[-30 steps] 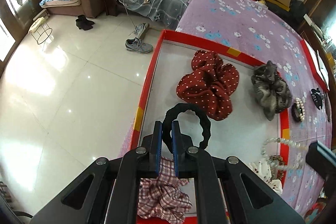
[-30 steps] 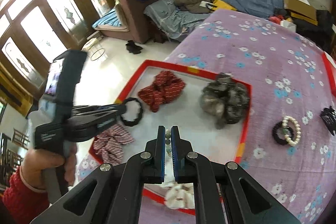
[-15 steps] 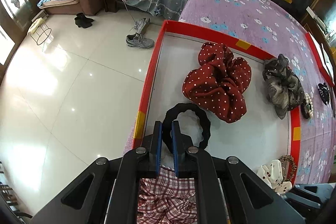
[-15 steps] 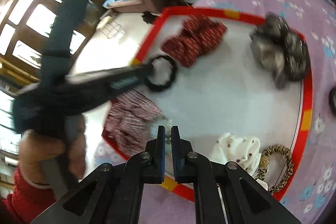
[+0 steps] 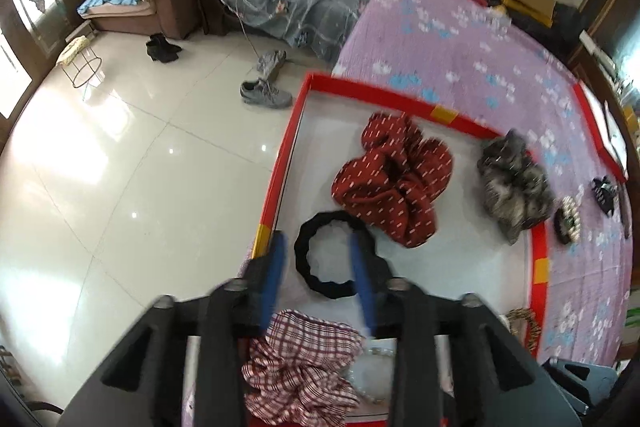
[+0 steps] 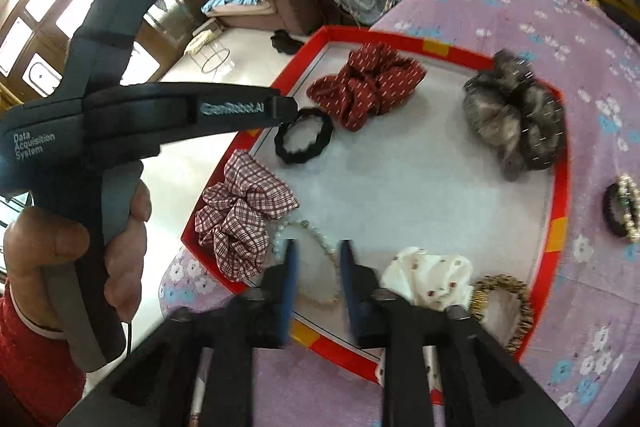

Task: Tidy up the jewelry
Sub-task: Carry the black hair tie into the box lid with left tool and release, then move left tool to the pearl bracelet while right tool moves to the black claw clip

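purple flowered bedspread, red-rimmed tray (image 6: pixel 562 187) on it. black hair tie (image 5: pixel 334 254) lies in the tray's near-left corner, soft and light (grab the band edge). left gripper (image 5: pixel 320 277) was pinching it, now spread. right gripper (image 6: pixel 316 279) also spread, over the pearl bracelet (image 6: pixel 306 259).

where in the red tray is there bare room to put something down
The tray is barest in its middle, between the black ring, grey scrunchie and white scrunchie. Crowded along the near edge: plaid scrunchie, pearl bracelet, leopard band.
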A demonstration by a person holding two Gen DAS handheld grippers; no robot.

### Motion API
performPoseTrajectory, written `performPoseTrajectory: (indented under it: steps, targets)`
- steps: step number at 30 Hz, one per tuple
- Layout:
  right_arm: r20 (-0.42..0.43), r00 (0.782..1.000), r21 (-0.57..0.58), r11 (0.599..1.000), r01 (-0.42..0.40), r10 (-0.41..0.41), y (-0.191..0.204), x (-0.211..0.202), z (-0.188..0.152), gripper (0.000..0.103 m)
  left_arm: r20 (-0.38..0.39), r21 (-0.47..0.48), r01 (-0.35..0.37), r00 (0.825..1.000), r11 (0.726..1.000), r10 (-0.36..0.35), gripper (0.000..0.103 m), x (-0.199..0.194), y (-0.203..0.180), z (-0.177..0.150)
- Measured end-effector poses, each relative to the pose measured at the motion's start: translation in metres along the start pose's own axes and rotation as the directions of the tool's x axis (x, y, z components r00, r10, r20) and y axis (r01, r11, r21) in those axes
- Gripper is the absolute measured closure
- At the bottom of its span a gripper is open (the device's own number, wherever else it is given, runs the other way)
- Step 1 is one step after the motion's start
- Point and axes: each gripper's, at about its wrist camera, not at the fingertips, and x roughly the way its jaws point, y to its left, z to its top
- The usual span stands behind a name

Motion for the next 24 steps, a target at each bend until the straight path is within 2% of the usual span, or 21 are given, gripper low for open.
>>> performPoseTrajectory:
  steps: [6,11,17,21,24]
  targets:
    - [0.080,0.996,0.039,0.998,0.043,-0.046,-0.030,-0.039,-0.015,0.063,0.095,-0.014,-0.016,0.995,1.000,0.017,0.061,-0.036,-0.015,0.001]
    - [0.103,0.989,0.157,0.984,0.090,-0.107,-0.086,-0.069,-0.037,0.063,0.126,0.046,0.038,0.991,0.998,-0.044,0.061,-0.054,-0.057,0.002]
    - [0.081,0.977,0.368,0.917,0.156,-0.198,-0.176,-0.100,-0.075,0.063,0.079,0.182,0.127,0.987,0.975,-0.143,0.061,-0.051,-0.134,-0.007]
    - [0.078,0.964,0.456,0.869,0.191,-0.253,-0.223,-0.121,-0.091,0.064,0.017,0.288,0.175,0.982,0.942,-0.187,0.061,-0.036,-0.197,-0.017]
    - [0.089,0.953,0.501,0.840,0.207,-0.288,-0.256,-0.135,-0.096,0.064,-0.026,0.350,0.191,0.981,0.917,-0.194,0.061,-0.020,-0.236,-0.020]
